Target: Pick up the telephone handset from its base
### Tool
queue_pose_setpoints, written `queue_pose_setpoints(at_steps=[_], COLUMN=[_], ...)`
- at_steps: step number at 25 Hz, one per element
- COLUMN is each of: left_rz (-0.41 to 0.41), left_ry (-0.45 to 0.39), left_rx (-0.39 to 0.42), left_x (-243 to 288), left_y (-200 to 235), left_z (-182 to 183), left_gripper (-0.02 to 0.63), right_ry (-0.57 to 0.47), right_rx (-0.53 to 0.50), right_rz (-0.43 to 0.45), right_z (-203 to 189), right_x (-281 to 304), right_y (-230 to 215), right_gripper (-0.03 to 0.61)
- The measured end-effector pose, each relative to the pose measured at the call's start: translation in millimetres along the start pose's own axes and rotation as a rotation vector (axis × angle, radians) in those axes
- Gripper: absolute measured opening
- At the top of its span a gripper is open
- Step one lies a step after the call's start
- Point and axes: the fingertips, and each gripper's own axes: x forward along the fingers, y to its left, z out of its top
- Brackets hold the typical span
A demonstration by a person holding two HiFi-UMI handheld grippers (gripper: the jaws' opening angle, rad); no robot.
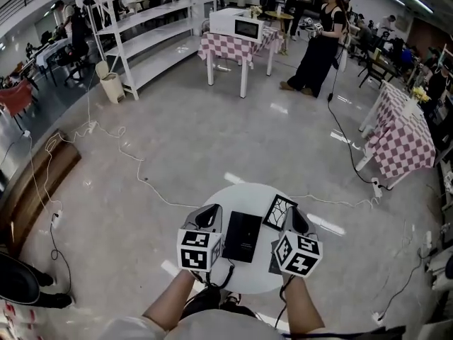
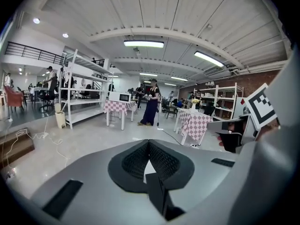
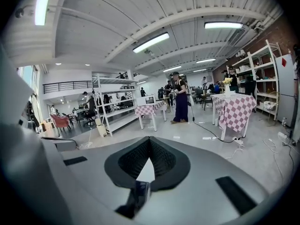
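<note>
Left gripper (image 1: 207, 216): jaws together, empty | right gripper (image 1: 296, 220): same | telephone (image 1: 242, 236): between both, untouched | handset pickup: not yet begun, all steps left.

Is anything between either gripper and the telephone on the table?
Nothing blocks the left gripper from the telephone. A flat patterned card lies on the table between the right gripper and the telephone's far corner.
</note>
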Motion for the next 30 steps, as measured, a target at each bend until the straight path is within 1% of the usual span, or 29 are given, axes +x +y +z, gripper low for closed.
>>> queue_pose_setpoints(at_steps=[4, 10, 18, 25, 30], left_rz=[-0.018, -0.047, -0.042, -0.042, -0.059], left_ry=[0.029, 0.064, 0.162, 0.218, 0.264], left_rx=[-0.021, -0.001, -0.018, -0.041, -0.062], left_x=[8.6, 18.1, 17.0, 18.1, 16.2], left_y=[2.3, 3.6, 10.9, 15.5, 12.2], left_z=[-8.9, -22.2, -70.0, -99.9, -125.8], left_gripper=[0.017, 0.017, 0.017, 0.017, 0.017], right_ry=[0.031, 0.058, 0.147, 0.222, 0.270], right_rx=[-0.011, 0.030, 0.035, 0.022, 0.021], right_rz=[-0.030, -0.082, -0.083, -0.091, -0.098], right_z=[-9.4, -28.7, -73.8, -107.8, -130.9], right_x=[2.0, 11.3, 15.3, 11.7, 5.4], right_y=[-6.5, -17.9, -16.4, -16.5, -18.0], right_gripper=[0.021, 0.022, 0.022, 0.021, 0.021])
